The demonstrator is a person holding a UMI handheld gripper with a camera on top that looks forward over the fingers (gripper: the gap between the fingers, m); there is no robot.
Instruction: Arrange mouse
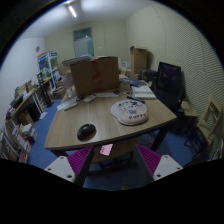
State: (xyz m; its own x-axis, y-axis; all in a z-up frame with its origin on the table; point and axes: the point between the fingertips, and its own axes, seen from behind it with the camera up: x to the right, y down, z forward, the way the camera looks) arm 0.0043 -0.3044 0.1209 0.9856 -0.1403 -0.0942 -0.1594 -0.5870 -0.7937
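Note:
A dark mouse lies on the wooden table, near its front edge. My gripper is below and in front of the table's edge, well short of the mouse. Its two fingers with purple pads stand wide apart and hold nothing. A small pink object shows just under the table's front edge, between the fingers.
A white round object lies on the table to the right of the mouse. A large cardboard box stands at the back of the table. A black office chair is to the right. Shelves line the left wall.

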